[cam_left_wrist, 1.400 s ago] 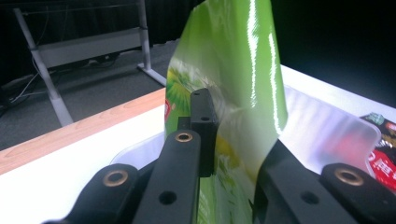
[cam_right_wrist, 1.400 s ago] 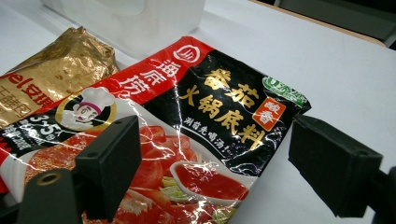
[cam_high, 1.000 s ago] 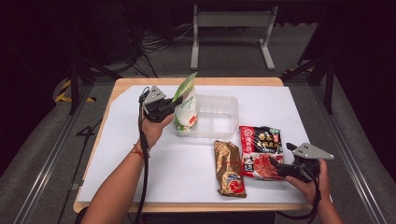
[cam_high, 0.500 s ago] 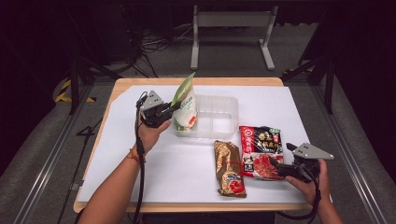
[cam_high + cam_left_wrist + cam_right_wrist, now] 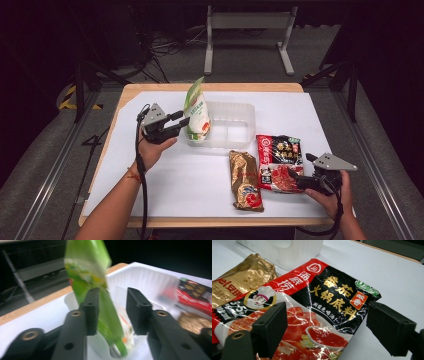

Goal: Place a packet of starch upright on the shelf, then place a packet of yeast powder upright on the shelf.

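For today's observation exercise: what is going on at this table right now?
A person is packing food packets into a clear plastic tub. The left gripper has just been opening its jaws around a green pouch, which stands on end in the tub's left compartment, still between the jaws. The right gripper, open, sits at the near end of a red and black soup-base packet. A gold packet lies beside it.

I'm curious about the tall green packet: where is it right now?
In the high view the green packet stands upright in the left end of the clear plastic tray, toward the table's far side, between the just-opened jaws of the left gripper.
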